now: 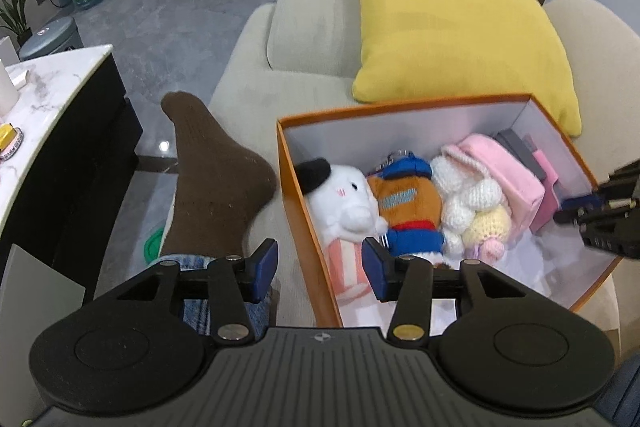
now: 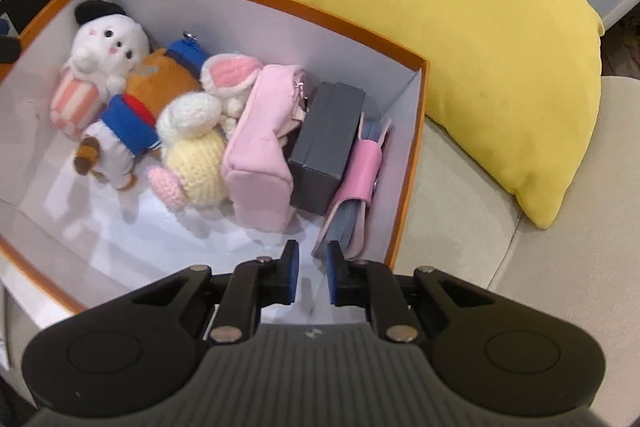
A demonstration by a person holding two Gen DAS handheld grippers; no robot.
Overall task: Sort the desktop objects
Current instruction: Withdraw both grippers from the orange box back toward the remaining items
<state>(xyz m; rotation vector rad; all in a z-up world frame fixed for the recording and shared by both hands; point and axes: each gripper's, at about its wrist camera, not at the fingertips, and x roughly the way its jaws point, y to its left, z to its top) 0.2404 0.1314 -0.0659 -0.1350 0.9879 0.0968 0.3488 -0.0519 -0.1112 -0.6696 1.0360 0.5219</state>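
An orange box (image 1: 298,203) (image 2: 412,155) with a white inside stands on a beige sofa. In it lie a white plush (image 2: 108,39) (image 1: 348,199), an orange and blue plush (image 2: 168,75) (image 1: 408,207), a knitted rabbit (image 2: 200,147) (image 1: 468,195), a pink pouch (image 2: 260,155) (image 1: 508,175), a dark grey box (image 2: 328,139) and a pink card holder (image 2: 360,187). My left gripper (image 1: 320,267) is open and empty, straddling the box's left wall. My right gripper (image 2: 312,275) is open a little and empty, above the box's near right floor; it also shows in the left wrist view (image 1: 600,211).
A yellow cushion (image 1: 452,19) (image 2: 480,39) leans on the sofa (image 1: 248,67) behind the box. A foot in a brown sock (image 1: 212,171) rests left of the box. A marble table (image 1: 48,95) with small items stands at the left.
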